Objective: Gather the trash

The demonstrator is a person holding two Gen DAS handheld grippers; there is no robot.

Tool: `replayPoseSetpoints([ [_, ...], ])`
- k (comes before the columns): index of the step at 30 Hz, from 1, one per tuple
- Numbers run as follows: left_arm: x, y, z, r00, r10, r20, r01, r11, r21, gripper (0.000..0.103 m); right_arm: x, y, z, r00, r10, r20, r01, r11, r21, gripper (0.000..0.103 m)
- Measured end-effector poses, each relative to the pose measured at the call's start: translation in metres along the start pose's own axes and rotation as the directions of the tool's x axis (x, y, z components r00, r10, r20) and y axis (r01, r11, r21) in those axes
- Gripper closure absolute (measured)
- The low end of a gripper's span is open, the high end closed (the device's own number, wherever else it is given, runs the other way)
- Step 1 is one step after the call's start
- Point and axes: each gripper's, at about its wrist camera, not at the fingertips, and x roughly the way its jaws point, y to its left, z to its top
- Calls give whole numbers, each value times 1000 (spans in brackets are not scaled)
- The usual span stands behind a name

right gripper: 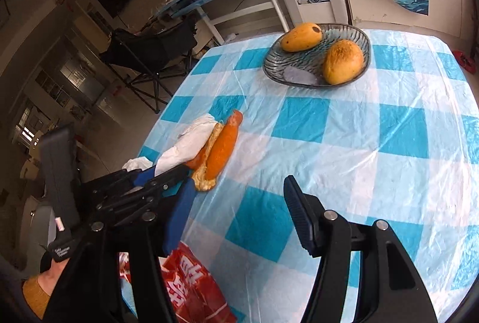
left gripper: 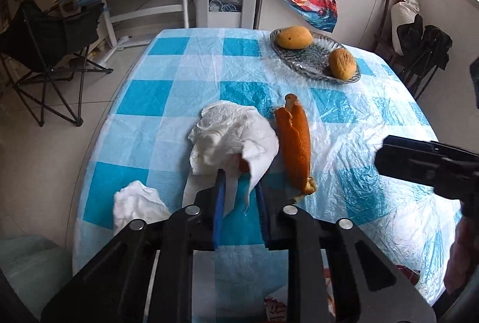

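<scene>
On the worktop (left gripper: 191, 62), near its front-left edge, the left gripper (left gripper: 238, 188) has its fingers closed on a crumpled white tissue (left gripper: 230, 137). Step in hand: pickup of trash. Next move, by judgement: lift the tissue clear and carry it to the red bag (right gripper: 191, 287) at the front edge. The right gripper (right gripper: 236, 218) stands open, empty. 1 orange peel (left gripper: 295, 143) lies just beside the tissue; a 2nd tissue wad (left gripper: 137, 203) sits nearer the edge.

We see the tissue (left gripper: 230, 137) on the desk (left gripper: 359, 125), the peel (left gripper: 295, 143) just right of it, the dish (left gripper: 314, 56) behind.
</scene>
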Motion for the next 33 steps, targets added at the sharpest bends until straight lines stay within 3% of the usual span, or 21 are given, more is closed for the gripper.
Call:
replayPoseSetpoints([
  [8, -43, 32, -2, 988, -116, 100, 128, 985, -117, 99, 49, 25, 11, 994, -90, -56, 85, 993, -79, 44],
  [10, -52, 39, -3, 983, -138, 120, 153, 979, -132, 99, 53, 26, 11, 992, -112, -59, 106, 989, -100, 49],
  [12, -60, 40, -3, 978, -157, 137, 175, 976, -129, 99, 54, 28, 11, 992, -106, -68, 97, 988, -119, 68],
  [16, -56, 30, -5, 986, -136, 100, 144, 987, -70, 98, 48, 31, 8, 991, -123, -53, 115, 984, -135, 79],
  [18, -46, 25, -4, 991, -105, 77, 109, 993, -54, 87, 41, 26, 5, 992, -117, -48, 111, 987, -116, 85],
  [20, -31, 18, 0, 995, -77, 64, 80, 995, -57, 43, 34, 18, 2, 993, -112, -46, 107, 990, -91, 85],
  [25, -8, 14, 10, 997, 29, 76, -20, 994, -111, 21, 23, 6, -4, 993, -110, -52, 106, 992, -71, 85],
  [28, 10, 18, 16, 999, 1, 35, 5, 989, -150, 24, 26, 1, -2, 995, -84, -62, 82, 996, -42, 85],
  [30, 22, 21, 15, 1000, -29, -10, 27, 986, -162, 48, 29, 0, -1, 996, -67, -67, 65, 997, -29, 84],
  [32, 21, 22, 13, 999, -35, 1, 34, 988, -150, 70, 32, 4, -1, 996, -58, -75, 55, 998, -37, 84],
  [33, 21, 24, 14, 998, -65, -4, 64, 985, -158, 75, 34, 6, -1, 995, -55, -78, 51, 998, -46, 84],
])
